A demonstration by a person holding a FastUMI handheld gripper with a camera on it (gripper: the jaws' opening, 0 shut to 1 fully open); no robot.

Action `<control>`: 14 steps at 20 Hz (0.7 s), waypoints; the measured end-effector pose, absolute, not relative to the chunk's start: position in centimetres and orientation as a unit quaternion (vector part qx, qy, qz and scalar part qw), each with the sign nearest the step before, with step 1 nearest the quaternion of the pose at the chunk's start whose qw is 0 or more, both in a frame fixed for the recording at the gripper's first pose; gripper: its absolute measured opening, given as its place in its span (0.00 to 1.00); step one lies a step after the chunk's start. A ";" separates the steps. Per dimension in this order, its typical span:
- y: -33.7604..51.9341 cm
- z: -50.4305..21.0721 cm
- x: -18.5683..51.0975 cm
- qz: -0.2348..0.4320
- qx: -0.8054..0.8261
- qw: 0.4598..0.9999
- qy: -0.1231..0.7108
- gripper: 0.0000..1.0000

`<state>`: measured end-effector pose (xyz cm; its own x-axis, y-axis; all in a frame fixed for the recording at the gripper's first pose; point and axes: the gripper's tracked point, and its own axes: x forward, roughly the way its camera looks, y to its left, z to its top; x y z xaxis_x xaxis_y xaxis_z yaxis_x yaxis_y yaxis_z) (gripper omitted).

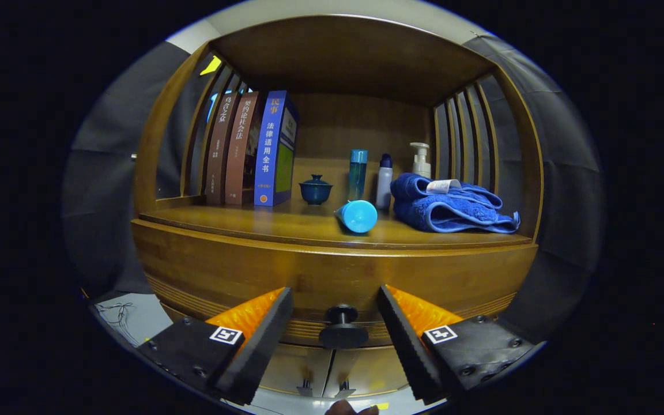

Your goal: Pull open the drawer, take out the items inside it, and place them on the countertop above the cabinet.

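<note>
A wooden cabinet faces me, its drawer front [240,271] shut flush under the countertop [286,226]. The drawer's dark round knob [342,328] sits between my fingertips, with a gap on each side. My gripper [336,308] is open around the knob, neither finger touching it. On the countertop a light blue tube [358,216] lies on its side near the front edge. The drawer's inside is hidden.
Three upright books [251,150] stand at the countertop's left, then a small dark blue lidded cup [315,189], a tall blue bottle [358,173], a white bottle [384,181], a pump bottle [421,161] and a folded blue towel [453,204]. Two lower cabinet doors [326,369] sit below the drawer.
</note>
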<state>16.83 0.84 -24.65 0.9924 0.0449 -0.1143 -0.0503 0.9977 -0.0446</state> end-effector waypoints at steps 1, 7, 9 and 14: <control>1.0 -24.7 16.6 0.027 -0.020 0.998 0.061 0.99; 1.3 -20.8 13.2 0.048 -0.002 0.998 0.043 0.99; 1.2 -18.2 12.0 0.056 0.005 0.998 0.027 0.99; 0.1 -11.5 8.9 0.058 0.028 0.998 0.007 0.99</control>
